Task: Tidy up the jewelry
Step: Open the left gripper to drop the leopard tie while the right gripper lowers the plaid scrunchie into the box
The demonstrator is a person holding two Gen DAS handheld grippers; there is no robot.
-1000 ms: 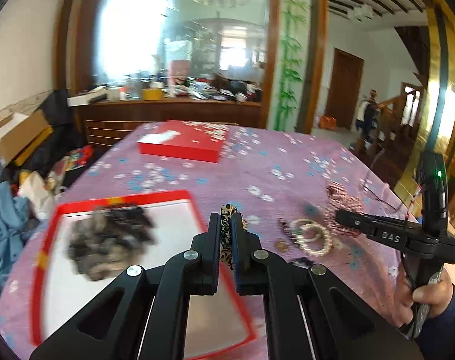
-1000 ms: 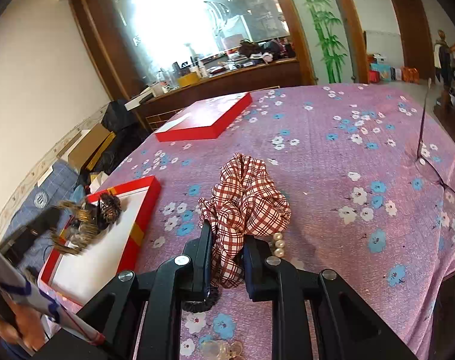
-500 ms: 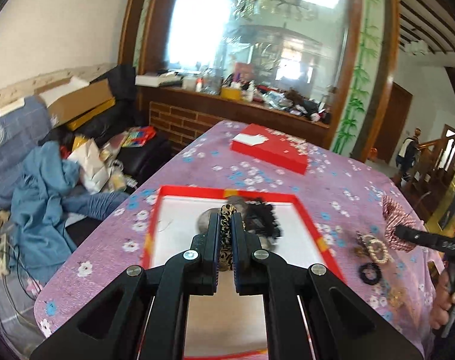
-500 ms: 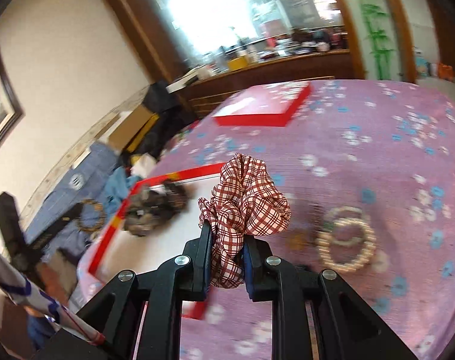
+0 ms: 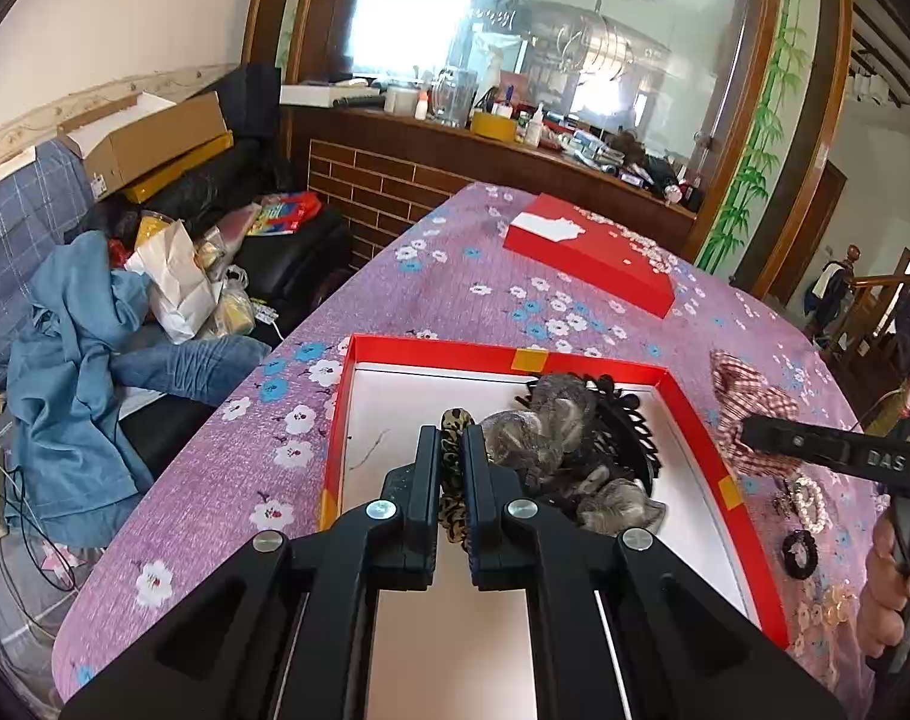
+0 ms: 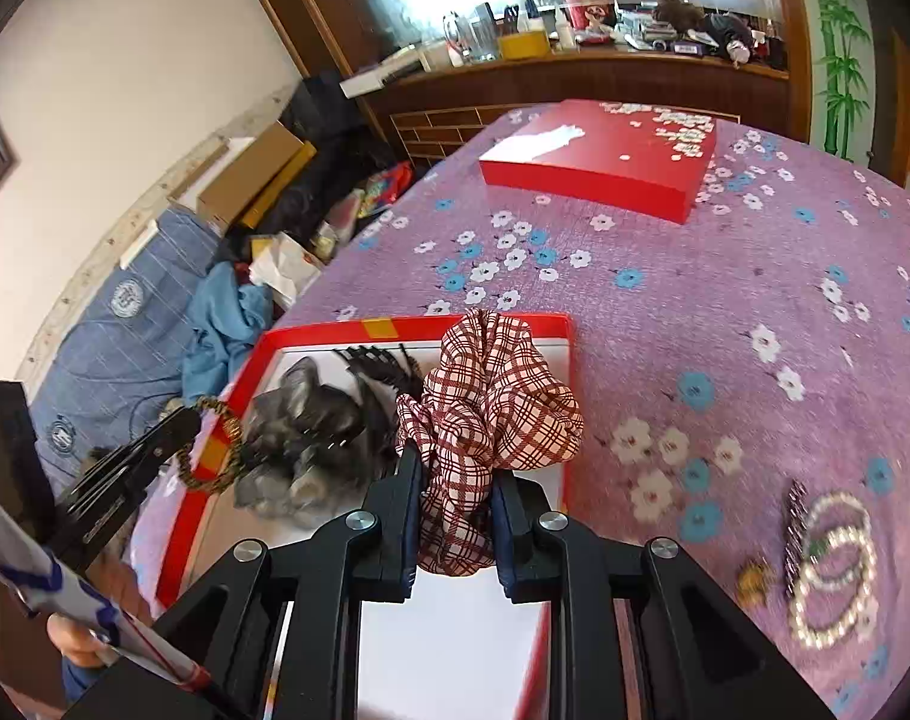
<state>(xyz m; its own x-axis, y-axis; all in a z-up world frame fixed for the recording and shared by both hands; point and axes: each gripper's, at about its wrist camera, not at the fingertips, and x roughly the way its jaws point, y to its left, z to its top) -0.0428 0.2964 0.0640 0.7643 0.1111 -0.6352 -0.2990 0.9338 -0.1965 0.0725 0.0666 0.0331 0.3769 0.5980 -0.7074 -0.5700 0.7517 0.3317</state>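
While both grippers hung over the red-rimmed tray (image 6: 416,324), the right gripper (image 6: 455,468), jaws just easing apart, loosely held the plaid scrunchie (image 6: 491,402) above its near right corner; the left gripper (image 5: 453,456) pinched the leopard-print hair tie (image 5: 455,420) tight, beside the grey scrunchies (image 5: 539,438).

Setting: a lived-in private home, main living or dining room. Evidence: a table (image 6: 725,300) under a purple flowered cloth fills the centre. At 12 o'clock, a wooden counter (image 5: 515,150) crowded with bottles and jars stands below a large framed mirror (image 5: 575,30) reflecting a chandelier. At 9 o'clock, a blue sofa (image 5: 11,210) carries loose clothing, bags and cardboard boxes (image 5: 149,138). At 3 o'clock, a wooden staircase (image 5: 875,312) rises.
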